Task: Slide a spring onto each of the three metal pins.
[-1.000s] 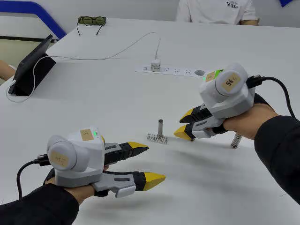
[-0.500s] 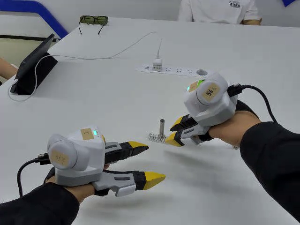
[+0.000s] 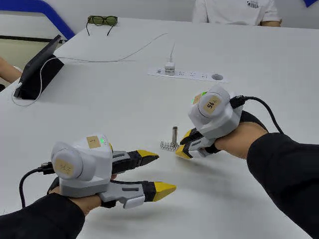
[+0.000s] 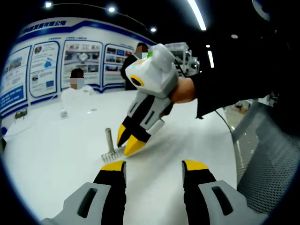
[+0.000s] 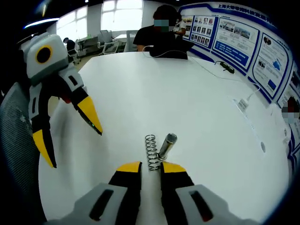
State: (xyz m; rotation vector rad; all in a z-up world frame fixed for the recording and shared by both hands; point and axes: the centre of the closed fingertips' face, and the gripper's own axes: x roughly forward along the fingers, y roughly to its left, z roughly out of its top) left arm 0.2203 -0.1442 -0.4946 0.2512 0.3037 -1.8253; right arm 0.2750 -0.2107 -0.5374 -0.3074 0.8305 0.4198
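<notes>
Brought lower over the white table, the right gripper is held narrowly parted astride the spring. The left gripper is held spread, empty.

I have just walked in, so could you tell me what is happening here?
A person works two grippers at a white table. The right gripper is down at a spring lying beside an upright metal pin, jaws straddling its near end; a grip cannot be confirmed. The left gripper hovers open nearby.

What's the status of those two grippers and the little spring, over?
Right gripper at the spring's near end, jaws narrowed around it, grip unconfirmed. Left gripper open, held aside. Spring flat beside upright pin, not yet on. Nothing blocking.
</notes>
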